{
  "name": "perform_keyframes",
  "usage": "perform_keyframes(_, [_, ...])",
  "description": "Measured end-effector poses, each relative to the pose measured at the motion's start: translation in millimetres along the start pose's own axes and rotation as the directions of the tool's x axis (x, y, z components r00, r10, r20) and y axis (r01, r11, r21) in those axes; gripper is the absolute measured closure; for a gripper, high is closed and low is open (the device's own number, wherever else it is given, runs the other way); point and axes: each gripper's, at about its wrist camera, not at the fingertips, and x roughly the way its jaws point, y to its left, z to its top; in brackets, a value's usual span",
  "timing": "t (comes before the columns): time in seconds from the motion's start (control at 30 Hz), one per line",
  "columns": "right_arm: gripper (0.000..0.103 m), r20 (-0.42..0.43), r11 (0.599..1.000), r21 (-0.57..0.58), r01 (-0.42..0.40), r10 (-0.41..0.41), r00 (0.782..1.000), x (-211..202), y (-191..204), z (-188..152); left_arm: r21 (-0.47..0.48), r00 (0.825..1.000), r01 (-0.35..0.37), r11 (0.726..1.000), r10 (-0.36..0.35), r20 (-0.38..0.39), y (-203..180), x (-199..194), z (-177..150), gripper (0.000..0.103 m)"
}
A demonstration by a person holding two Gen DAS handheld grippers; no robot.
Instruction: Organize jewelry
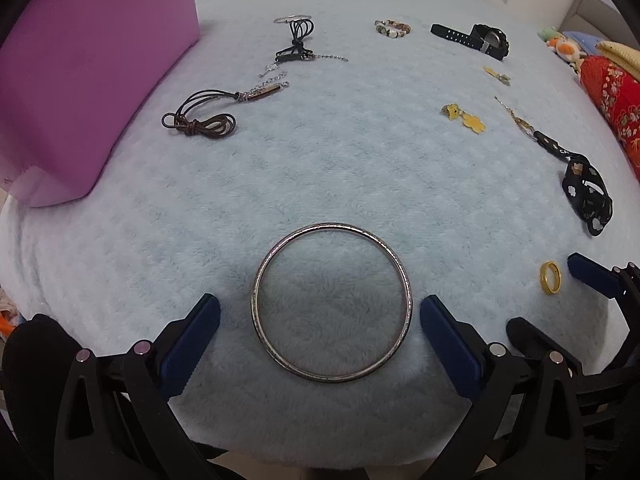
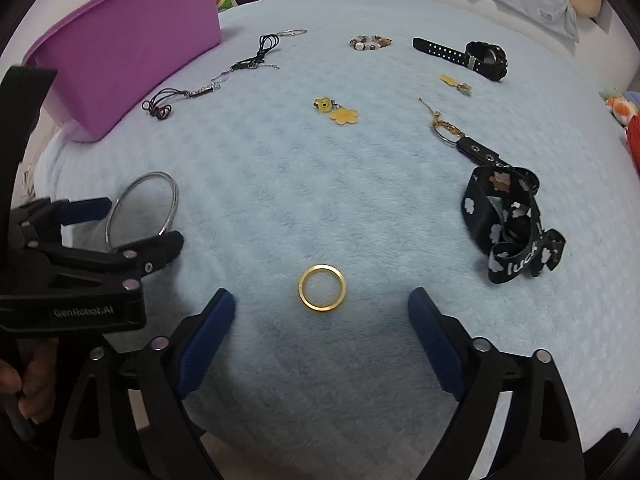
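A silver bangle [image 1: 331,303] lies flat on the pale blue fleece blanket [image 1: 320,176], between the blue pads of my left gripper [image 1: 320,312], which stands open around it without touching. A gold ring [image 2: 322,293] lies on the blanket between the wide-open jaws of my right gripper [image 2: 322,308], clear of both pads. The ring [image 1: 551,277] also shows at the right of the left wrist view, the bangle [image 2: 142,210] at the left of the right wrist view. A purple bin [image 2: 124,48] stands at the far left.
Spread over the blanket lie a brown cord necklace [image 1: 200,120], a black cord necklace [image 1: 298,42], a bead bracelet [image 2: 370,43], a black watch [image 2: 472,56], yellow flower charms [image 2: 336,110], a key ring with strap [image 2: 460,138] and a black lanyard [image 2: 512,224]. A hand [image 2: 28,392] holds the left tool.
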Motion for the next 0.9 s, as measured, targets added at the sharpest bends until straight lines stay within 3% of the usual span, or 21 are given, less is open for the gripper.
perform_keyframes(0.03, [0.009,0.003,1.000,-0.003,-0.006,0.006,1.000,1,1,0,0.002,1.000,-0.003,1.000,0.003,0.003,-1,1,0,0.005])
perform_keyframes(0.17, [0.009,0.018,0.999,-0.041,0.030,-0.029,0.999,4,9,-4,0.003,1.000,-0.005,1.000,0.005,0.007,-1,0,-2,0.005])
perform_keyframes(0.5, [0.009,0.034,0.999,0.027,-0.048,0.047,0.998,-3,-5,0,0.002,1.000,-0.003,1.000,0.003,0.014,1,-1,-3,0.005])
perform_keyframes(0.83, [0.009,0.074,0.992,0.019,0.124,-0.125,0.989,2,1,-8,0.002,1.000,-0.002,1.000,0.002,0.012,1,-1,-2,0.005])
perform_keyframes(0.9, [0.009,0.087,0.993,0.032,0.113,-0.116,0.989,2,-1,-9,0.001,1.000,-0.002,1.000,0.002,0.012,0,-1,-2,0.005])
